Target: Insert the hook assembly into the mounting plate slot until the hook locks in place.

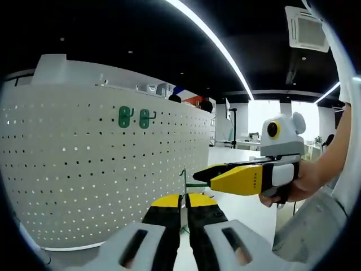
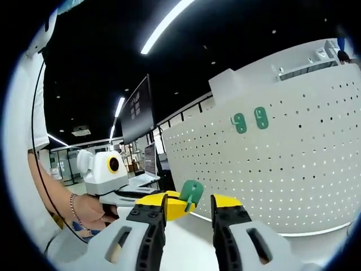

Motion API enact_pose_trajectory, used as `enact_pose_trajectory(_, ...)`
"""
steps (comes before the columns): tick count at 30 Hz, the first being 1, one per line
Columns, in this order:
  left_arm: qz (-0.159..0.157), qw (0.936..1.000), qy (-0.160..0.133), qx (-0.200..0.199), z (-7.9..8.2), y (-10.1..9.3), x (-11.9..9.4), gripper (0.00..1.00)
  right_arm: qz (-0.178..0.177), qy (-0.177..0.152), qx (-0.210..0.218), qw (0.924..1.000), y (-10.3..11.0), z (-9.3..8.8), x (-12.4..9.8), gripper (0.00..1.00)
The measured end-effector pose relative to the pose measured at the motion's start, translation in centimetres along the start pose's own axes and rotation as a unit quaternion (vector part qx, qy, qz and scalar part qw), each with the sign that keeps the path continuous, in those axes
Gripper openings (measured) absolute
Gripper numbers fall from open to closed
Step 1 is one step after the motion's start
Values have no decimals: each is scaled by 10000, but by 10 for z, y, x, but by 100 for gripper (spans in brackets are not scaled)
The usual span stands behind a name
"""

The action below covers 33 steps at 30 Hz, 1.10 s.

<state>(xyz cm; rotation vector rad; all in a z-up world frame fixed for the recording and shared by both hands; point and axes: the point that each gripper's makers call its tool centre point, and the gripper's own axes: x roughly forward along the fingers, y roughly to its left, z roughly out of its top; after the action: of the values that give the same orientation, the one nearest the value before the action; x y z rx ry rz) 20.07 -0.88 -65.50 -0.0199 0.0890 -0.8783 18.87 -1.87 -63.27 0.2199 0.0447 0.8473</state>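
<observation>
In the left gripper view, a white perforated mounting plate [image 1: 101, 169] curves across the left of the scene, with two green hooks [image 1: 134, 117] already seated side by side near its upper edge. At bottom centre the left gripper [image 1: 184, 202] points its yellow-tipped black fingers [image 1: 166, 212] toward the board; they stand narrow, close together, with a thin green wire piece rising at the gap, though whether they pinch it cannot be told. From the right, the right gripper [image 1: 203, 176] reaches in, held in a person's hand [image 1: 299, 183], its yellow fingers [image 1: 237, 179] nearly closed on a slim green part at their tip. A long ceiling light strip [image 1: 214, 39] runs overhead.

In the right gripper view, the left gripper [image 2: 169, 204] enters from the left, carried by a hand [image 2: 90, 210] with a bracelet at the wrist, and its yellow fingers clamp the green hook assembly [image 2: 190, 193], which stands just beside the board and apart from it. The right gripper [image 2: 190, 217] rises from the bottom with a clear gap between its fingers [image 2: 149, 220], the hook assembly showing in that gap. To the right, the mounting plate [image 2: 293, 169] carries the two seated green hooks [image 2: 250, 120] high on its face.
</observation>
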Motion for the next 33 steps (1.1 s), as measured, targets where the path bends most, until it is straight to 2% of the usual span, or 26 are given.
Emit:
enact_pose_trajectory(6,-1,10000,-9,13,1,-1,1,3,-14,60,20,10000,1,-1,2,13)
enact_pose_trajectory(17,41,10000,-10,27,1,-1,1,3,-74,143,43,9999,0,-3,6,5)
enact_pose_trajectory(33,125,9999,-61,-61,2,-1,0,3,-147,197,47,9997,-3,-5,12,3)
